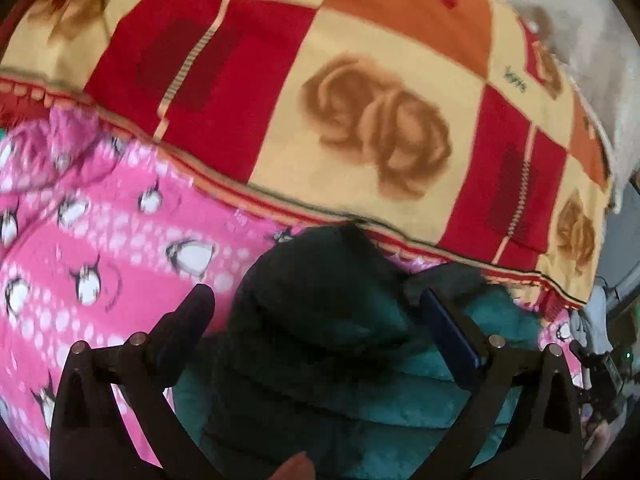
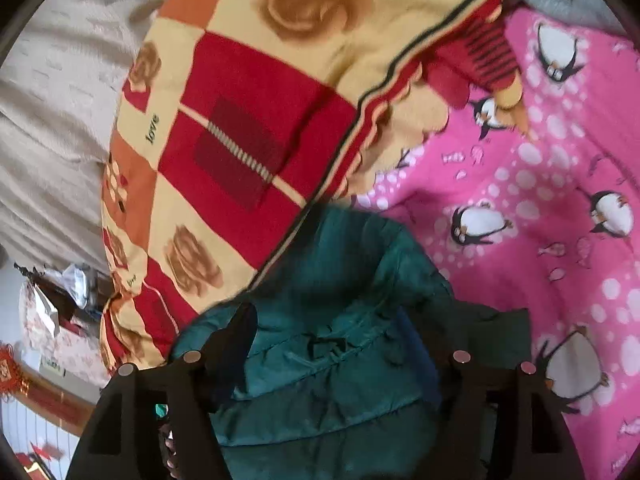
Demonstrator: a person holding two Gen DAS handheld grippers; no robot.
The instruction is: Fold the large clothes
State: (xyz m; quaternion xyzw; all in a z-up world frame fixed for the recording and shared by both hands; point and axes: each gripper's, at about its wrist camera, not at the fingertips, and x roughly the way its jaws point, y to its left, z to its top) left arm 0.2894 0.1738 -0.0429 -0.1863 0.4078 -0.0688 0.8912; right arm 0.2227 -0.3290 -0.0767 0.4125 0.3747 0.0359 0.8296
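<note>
A dark green quilted padded jacket (image 1: 320, 340) lies on a pink penguin-print sheet (image 1: 100, 240). My left gripper (image 1: 316, 304) is open, one finger on each side of a bunched dark fold of the jacket. In the right wrist view the same jacket (image 2: 328, 340) fills the lower middle. My right gripper (image 2: 332, 320) is open too, its fingers spread wide over the jacket's stitched seam. I cannot tell whether either gripper touches the cloth.
A red, orange and cream rose-print blanket (image 1: 360, 100) lies folded along the far edge of the jacket, also in the right wrist view (image 2: 240, 120). A beige textured cover (image 2: 52, 100) lies beyond it. Cluttered furniture (image 2: 52, 308) stands off the bed's side.
</note>
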